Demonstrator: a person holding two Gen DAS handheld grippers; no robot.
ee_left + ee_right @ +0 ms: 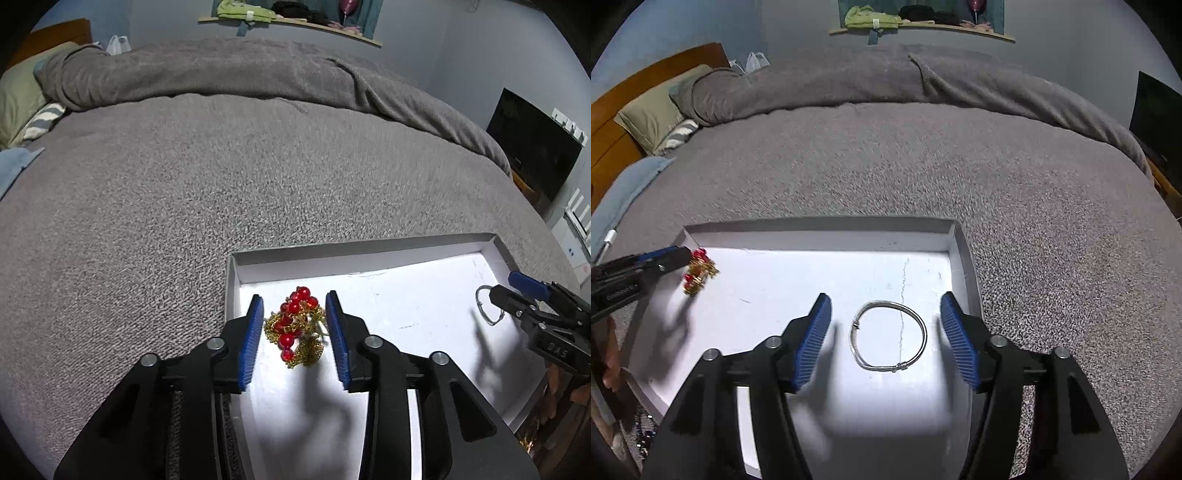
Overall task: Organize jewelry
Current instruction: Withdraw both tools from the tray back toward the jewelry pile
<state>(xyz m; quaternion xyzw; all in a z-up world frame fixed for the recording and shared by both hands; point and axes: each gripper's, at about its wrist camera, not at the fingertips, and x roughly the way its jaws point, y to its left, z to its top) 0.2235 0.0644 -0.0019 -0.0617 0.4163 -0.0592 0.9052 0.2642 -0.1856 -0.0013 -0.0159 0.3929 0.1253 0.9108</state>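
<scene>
A shallow white box (413,246) lies on the grey bed; it also shows in the right wrist view (820,226). A red-bead and gold-chain necklace (295,325) lies bunched in the box's left part, between the open blue-padded fingers of my left gripper (294,334); it also shows in the right wrist view (698,271). A silver bangle (888,339) lies flat in the box's right part, between the open fingers of my right gripper (886,339). In the left wrist view the bangle (487,305) shows at the right gripper's (511,286) tips.
A grey blanket (923,166) covers the bed, bunched in a ridge at the back. Pillows (650,114) and a wooden headboard (613,110) are at the far left. A dark screen (535,144) stands at the right. A wall shelf (923,26) holds clothes.
</scene>
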